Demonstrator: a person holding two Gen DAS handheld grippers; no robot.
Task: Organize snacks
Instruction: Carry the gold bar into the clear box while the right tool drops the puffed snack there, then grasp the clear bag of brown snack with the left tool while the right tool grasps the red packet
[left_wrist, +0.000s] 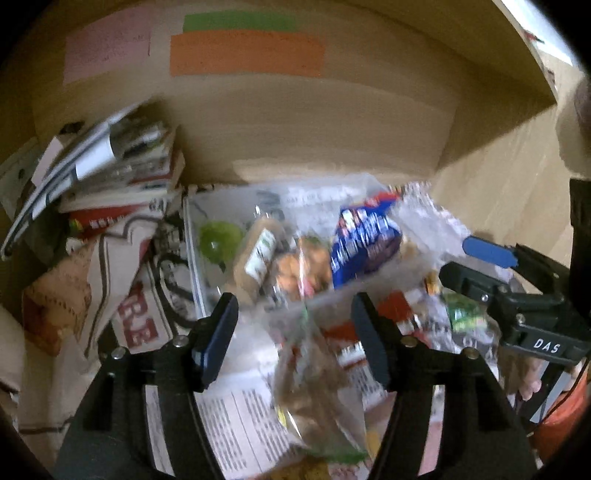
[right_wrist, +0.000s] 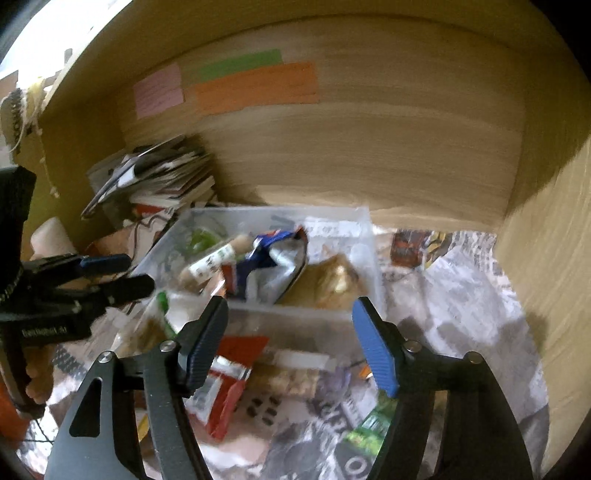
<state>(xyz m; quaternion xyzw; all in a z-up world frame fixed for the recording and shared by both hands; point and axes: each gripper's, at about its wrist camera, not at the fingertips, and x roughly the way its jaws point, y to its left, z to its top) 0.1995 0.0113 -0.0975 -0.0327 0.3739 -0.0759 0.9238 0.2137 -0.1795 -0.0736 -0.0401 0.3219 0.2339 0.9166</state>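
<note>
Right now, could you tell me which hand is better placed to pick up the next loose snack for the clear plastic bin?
Probably left: its open tongs frame a clear-wrapped snack packet lying outside the bin.

Left gripper (left_wrist: 295, 339) is pointing obliquely downward, jaws standing apart, pads gripping nothing. Right gripper (right_wrist: 291, 343) is pointing likewise, jaws parted, nothing clamped. Both are sitting side by side.

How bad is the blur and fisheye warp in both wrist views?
Left wrist view: snacks in the clear bin are motion-smeared and print is unreadable, while the left gripper stays sharp. Right wrist view: milder smear, the blue packet is recognisable, and the shelf edges bow strongly.
</note>
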